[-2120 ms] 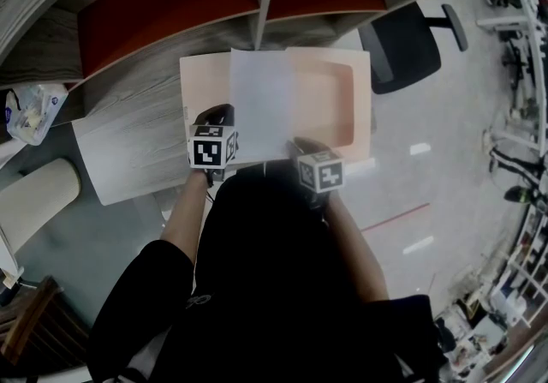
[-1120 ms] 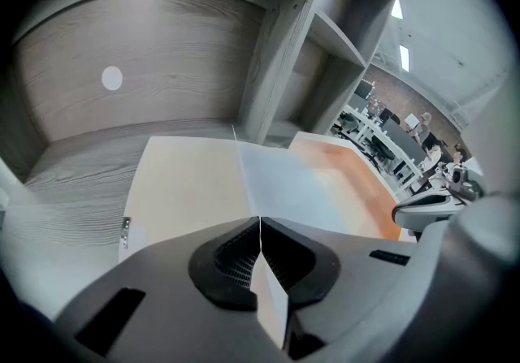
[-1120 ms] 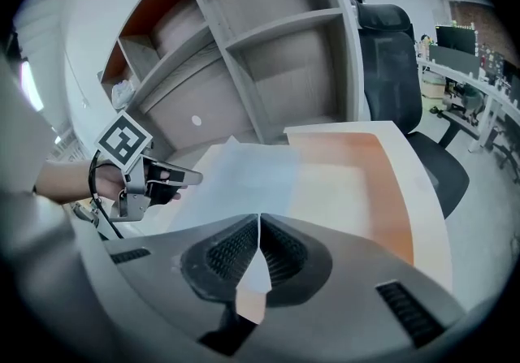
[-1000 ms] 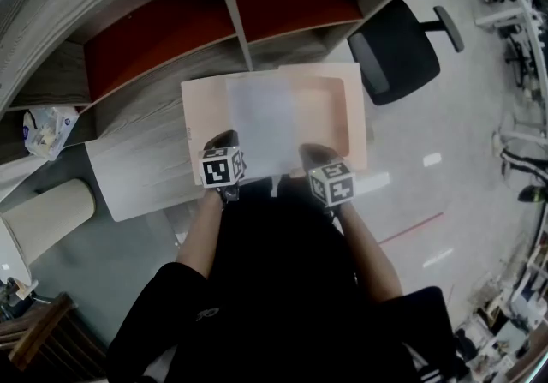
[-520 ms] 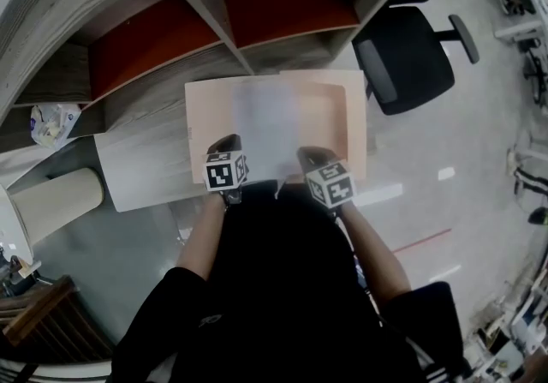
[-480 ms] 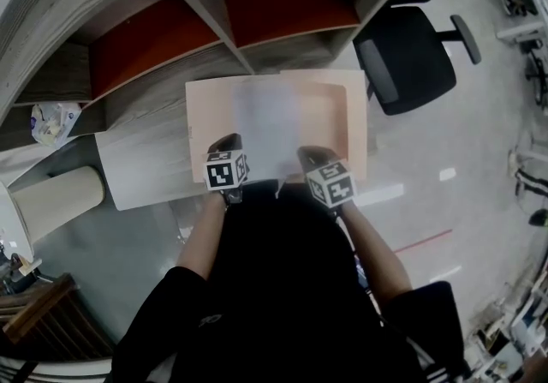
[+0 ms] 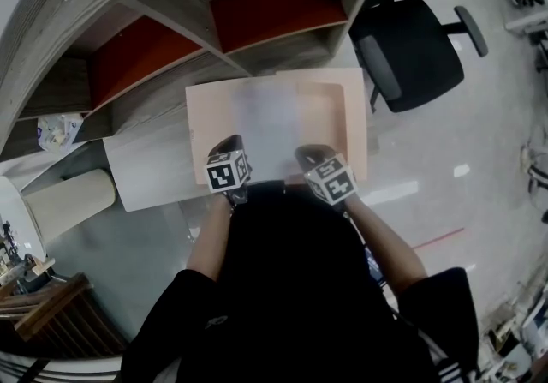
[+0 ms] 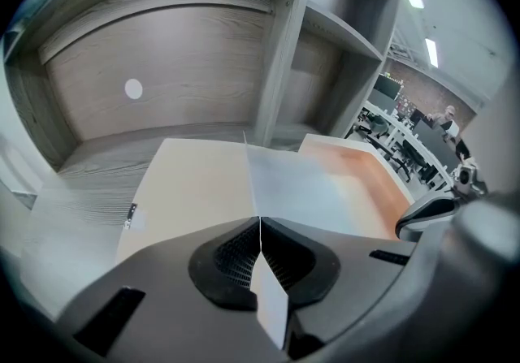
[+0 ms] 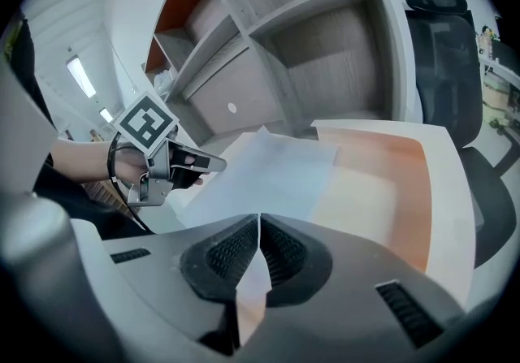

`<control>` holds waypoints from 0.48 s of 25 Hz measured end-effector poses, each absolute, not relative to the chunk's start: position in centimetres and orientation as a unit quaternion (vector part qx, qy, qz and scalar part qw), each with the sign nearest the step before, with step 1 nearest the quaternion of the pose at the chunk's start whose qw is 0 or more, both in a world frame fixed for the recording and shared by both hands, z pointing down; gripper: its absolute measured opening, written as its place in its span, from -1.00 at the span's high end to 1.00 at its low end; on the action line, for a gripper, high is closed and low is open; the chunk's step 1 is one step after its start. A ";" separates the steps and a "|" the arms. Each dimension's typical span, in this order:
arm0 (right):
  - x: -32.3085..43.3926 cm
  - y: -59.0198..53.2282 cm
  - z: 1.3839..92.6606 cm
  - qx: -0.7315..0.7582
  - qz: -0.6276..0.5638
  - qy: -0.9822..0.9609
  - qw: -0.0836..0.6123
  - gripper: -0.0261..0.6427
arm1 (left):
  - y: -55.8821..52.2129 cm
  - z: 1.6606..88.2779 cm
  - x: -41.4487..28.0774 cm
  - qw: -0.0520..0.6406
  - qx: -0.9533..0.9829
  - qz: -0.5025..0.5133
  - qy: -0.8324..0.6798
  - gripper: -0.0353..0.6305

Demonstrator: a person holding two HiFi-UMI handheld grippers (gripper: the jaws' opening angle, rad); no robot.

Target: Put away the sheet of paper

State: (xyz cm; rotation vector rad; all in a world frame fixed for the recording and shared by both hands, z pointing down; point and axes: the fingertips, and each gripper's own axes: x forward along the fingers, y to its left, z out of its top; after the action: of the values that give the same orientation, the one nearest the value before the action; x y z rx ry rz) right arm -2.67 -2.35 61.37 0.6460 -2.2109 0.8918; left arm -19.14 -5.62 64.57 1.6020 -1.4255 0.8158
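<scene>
A white sheet of paper lies over an open peach folder on the grey desk. My left gripper is shut on the sheet's near left edge, and my right gripper is shut on its near right edge. In the left gripper view the sheet runs out from the shut jaws across the folder. In the right gripper view the sheet passes between the shut jaws, with the folder beyond and the left gripper at the left.
A wooden shelf unit with red back panels stands behind the desk. A black office chair is at the right. A plastic bag and a cream cylinder are at the left.
The head view has swung, so shelf and chair sit differently in the frame. Both grippers stay shut on the sheet's near edge over the folder, barely moved.
</scene>
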 end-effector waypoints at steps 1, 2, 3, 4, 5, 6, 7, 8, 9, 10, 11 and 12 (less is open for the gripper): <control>-2.5 -2.4 61.4 0.245 0.341 -0.845 0.329 0.85 | -5.7 64.5 -19.0 0.410 0.636 0.324 -0.567 0.76; -2.4 -2.4 61.4 0.244 0.342 -0.846 0.329 0.85 | -5.8 64.5 -18.9 0.410 0.635 0.325 -0.568 0.76; -2.2 -2.4 61.5 0.243 0.343 -0.846 0.329 0.85 | -5.7 64.5 -18.8 0.409 0.634 0.327 -0.569 0.76; -2.0 -2.4 61.5 0.242 0.343 -0.846 0.329 0.85 | -5.7 64.5 -18.6 0.410 0.632 0.327 -0.570 0.76; -1.7 -2.4 61.5 0.241 0.344 -0.846 0.329 0.85 | -5.6 64.6 -18.4 0.412 0.630 0.327 -0.571 0.76; -1.5 -2.5 61.5 0.241 0.345 -0.845 0.329 0.85 | -5.5 64.7 -18.3 0.414 0.629 0.327 -0.571 0.76; -1.2 -2.6 61.6 0.242 0.345 -0.845 0.330 0.85 | -5.5 64.7 -18.2 0.415 0.627 0.327 -0.572 0.76; -0.9 -2.7 61.5 0.242 0.345 -0.845 0.330 0.85 | -5.5 64.8 -18.1 0.416 0.626 0.327 -0.573 0.76; -0.7 -2.8 61.5 0.243 0.346 -0.844 0.329 0.85 | -5.5 64.9 -18.0 0.417 0.625 0.326 -0.573 0.76; -0.4 -2.8 61.5 0.244 0.347 -0.844 0.329 0.85 | -5.4 64.9 -17.8 0.419 0.624 0.325 -0.574 0.76; -0.2 -2.8 61.5 0.244 0.348 -0.844 0.329 0.85 | -5.3 65.0 -17.7 0.421 0.623 0.323 -0.574 0.76; 0.0 -2.8 61.6 0.243 0.349 -0.843 0.329 0.85 | -5.2 65.1 -17.6 0.424 0.621 0.323 -0.575 0.76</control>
State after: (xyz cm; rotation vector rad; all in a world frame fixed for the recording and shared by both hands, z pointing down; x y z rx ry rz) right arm 0.03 -2.79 61.57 0.6369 -2.2068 0.9126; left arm -17.60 -5.19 65.13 1.5534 -1.4388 0.8076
